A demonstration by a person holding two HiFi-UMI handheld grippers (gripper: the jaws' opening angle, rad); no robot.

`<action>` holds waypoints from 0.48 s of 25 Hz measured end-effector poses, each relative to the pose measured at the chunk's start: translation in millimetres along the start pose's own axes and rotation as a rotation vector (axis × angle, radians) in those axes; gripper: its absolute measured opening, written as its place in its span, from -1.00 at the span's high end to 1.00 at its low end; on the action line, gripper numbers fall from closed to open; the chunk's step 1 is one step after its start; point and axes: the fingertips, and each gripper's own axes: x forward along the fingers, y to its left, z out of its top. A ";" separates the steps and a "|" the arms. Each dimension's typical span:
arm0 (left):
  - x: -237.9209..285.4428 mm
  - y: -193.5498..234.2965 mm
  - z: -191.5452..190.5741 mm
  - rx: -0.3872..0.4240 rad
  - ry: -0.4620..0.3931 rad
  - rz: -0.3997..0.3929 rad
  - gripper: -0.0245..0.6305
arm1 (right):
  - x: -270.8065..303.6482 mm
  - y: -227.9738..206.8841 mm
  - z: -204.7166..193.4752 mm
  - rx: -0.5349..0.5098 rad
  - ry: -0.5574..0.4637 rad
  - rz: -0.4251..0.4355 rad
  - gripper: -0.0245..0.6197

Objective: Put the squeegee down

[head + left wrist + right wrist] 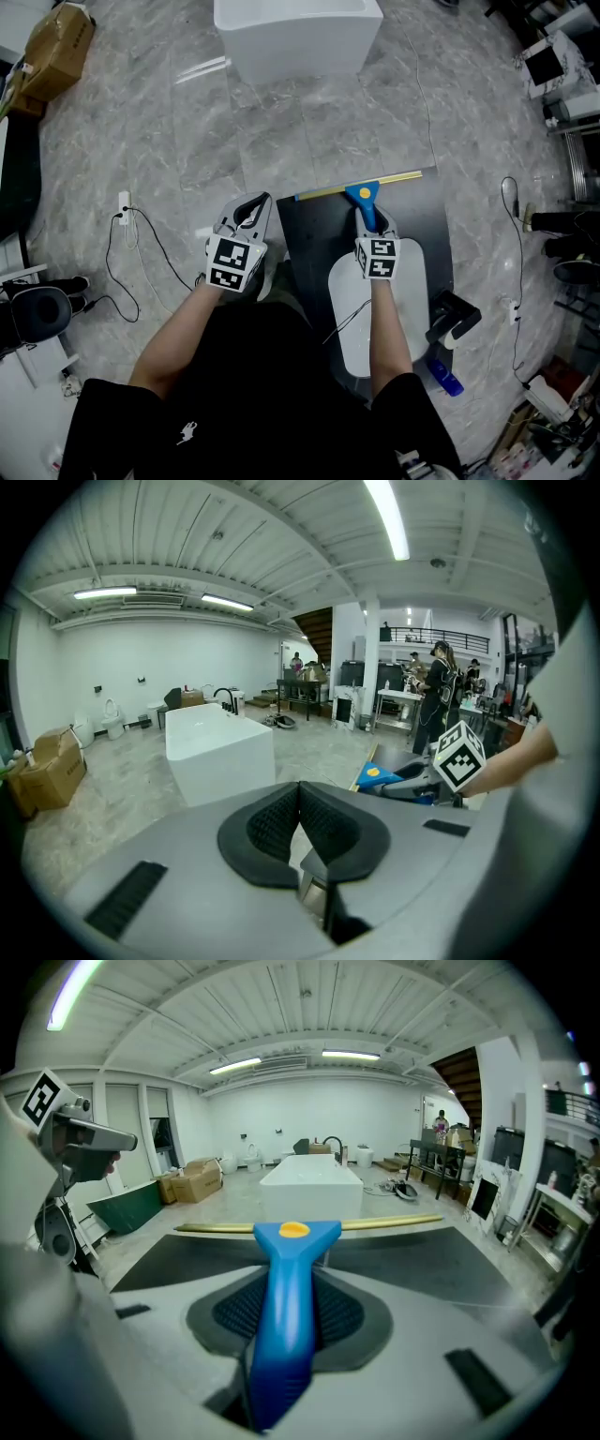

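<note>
1. Floor (pixel 187 122): we see grey marble under and all round both grippers.
2. Tub (pixel 298 37): white, well ahead of both grippers and beyond the panel.
3. Panel (pixel 314 234): dark and flat. It lies below the R gripper and runs fwd as far as the squeegee's blade. The L gripper sits just off its left edge.
4. Oval (pixel 405 281): a white slab on the panel, behind the R gripper and under that forearm.
5. Box (pixel 58 47): brown cardboard, far ahead-left of the L gripper.
6. L gripper (pixel 251 202): we read the jaws as closed pad to pad w/ nothing btw them. It is over the floor, level w/ the R gripper.
7. R gripper (pixel 373 223): its jaws are clamped on the squeegee's handle.
8. Squeegee (pixel 364 195): the blue handle runs back btw the R jaws. The yellow blade lies crosswise just ahead of the jaw tips, along the panel's far edge. We can't tell if the blade touches the panel.
9. Bottle (pixel 448 378): blue, behind-right of the R gripper, near the panel's corner.
</note>
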 end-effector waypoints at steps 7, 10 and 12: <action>2.3 1.9 -4.0 -0.011 0.005 0.002 0.92 | 4.2 -1.2 -7.3 0.007 0.051 -0.003 0.52; 3.8 1.6 -3.6 -0.012 0.003 -0.001 0.92 | 6.5 -2.7 -9.1 0.012 0.070 -0.005 0.51; 2.7 2.2 -3.7 -0.012 0.002 -0.002 0.92 | 6.9 -1.7 -9.5 0.009 0.078 -0.006 0.51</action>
